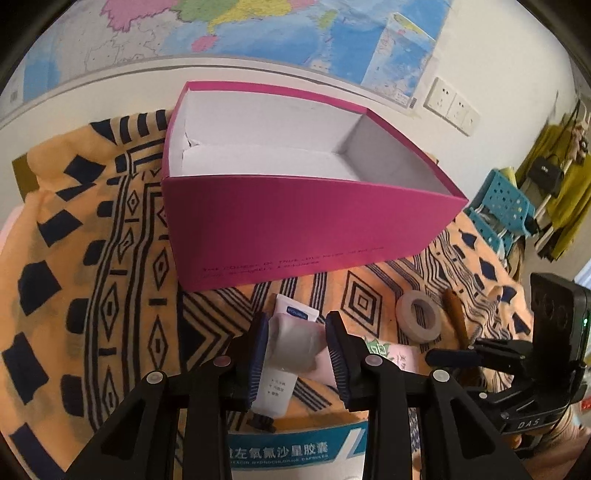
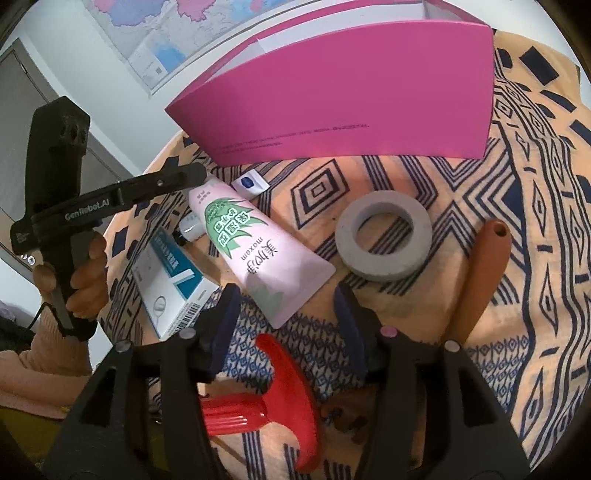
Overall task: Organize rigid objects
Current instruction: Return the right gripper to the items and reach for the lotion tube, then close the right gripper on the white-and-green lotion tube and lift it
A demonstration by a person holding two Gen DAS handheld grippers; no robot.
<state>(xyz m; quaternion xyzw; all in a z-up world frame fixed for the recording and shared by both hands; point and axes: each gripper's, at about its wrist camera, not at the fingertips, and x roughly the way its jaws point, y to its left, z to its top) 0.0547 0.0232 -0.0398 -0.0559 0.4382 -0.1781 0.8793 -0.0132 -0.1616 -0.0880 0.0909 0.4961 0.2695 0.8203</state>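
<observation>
White wall (image 1: 491, 55), large map (image 1: 258, 29), wall sockets (image 1: 452, 105), blue perforated chair (image 1: 506, 199), patterned orange tablecloth (image 1: 92, 258)

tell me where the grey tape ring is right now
The grey tape ring lies flat on the patterned cloth in front of the pink box, between the pink maxam tube and the brown handle.

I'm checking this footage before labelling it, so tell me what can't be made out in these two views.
- Grey object between the left gripper fingers: blurred, identity unclear, left wrist view.
- Pink box interior: hidden by its front wall, right wrist view.
- Print on that box: too small to read, both views.
- Red tool: cut off behind the right gripper.
</observation>
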